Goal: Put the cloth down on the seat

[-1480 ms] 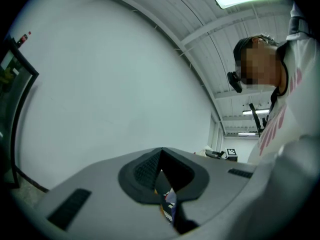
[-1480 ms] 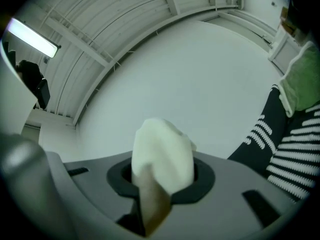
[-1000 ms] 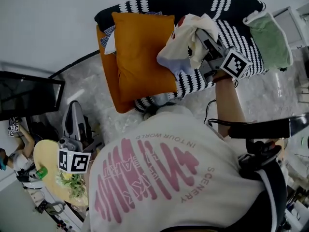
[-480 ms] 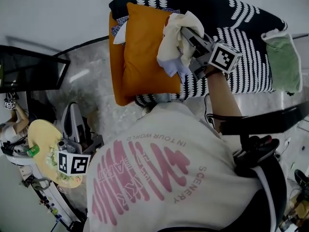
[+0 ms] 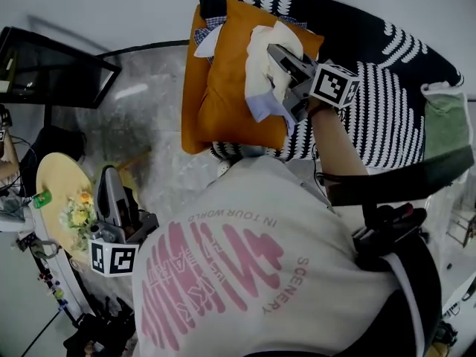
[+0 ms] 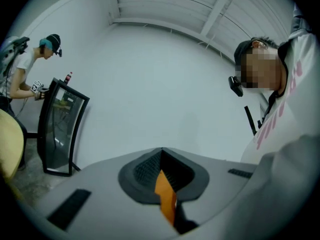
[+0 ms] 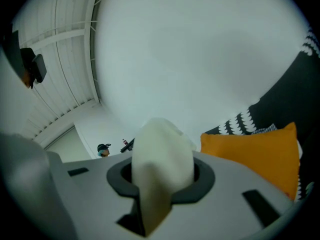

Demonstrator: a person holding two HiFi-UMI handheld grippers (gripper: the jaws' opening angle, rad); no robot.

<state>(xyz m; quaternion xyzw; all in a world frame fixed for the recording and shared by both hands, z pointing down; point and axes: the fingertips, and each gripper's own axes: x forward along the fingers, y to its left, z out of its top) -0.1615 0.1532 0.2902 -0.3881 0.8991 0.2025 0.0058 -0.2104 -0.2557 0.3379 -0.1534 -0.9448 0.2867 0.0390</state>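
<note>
A cream cloth hangs bunched from my right gripper, which is shut on it just above the orange cushion. The cushion lies at the left end of the black-and-white patterned seat. In the right gripper view the cloth fills the gap between the jaws of the right gripper, with the cushion and the seat to the right. My left gripper hangs low at my left side, away from the seat. In its own view the left gripper has its jaws together with nothing held.
A green cloth lies on the seat's right end. A dark framed panel and a round yellow table with flowers stand to the left on the grey floor. Another person stands beside the panel.
My right gripper has carried the cloth leftward from over the patterned seat to over the orange cushion. The left gripper stays low at my side.
</note>
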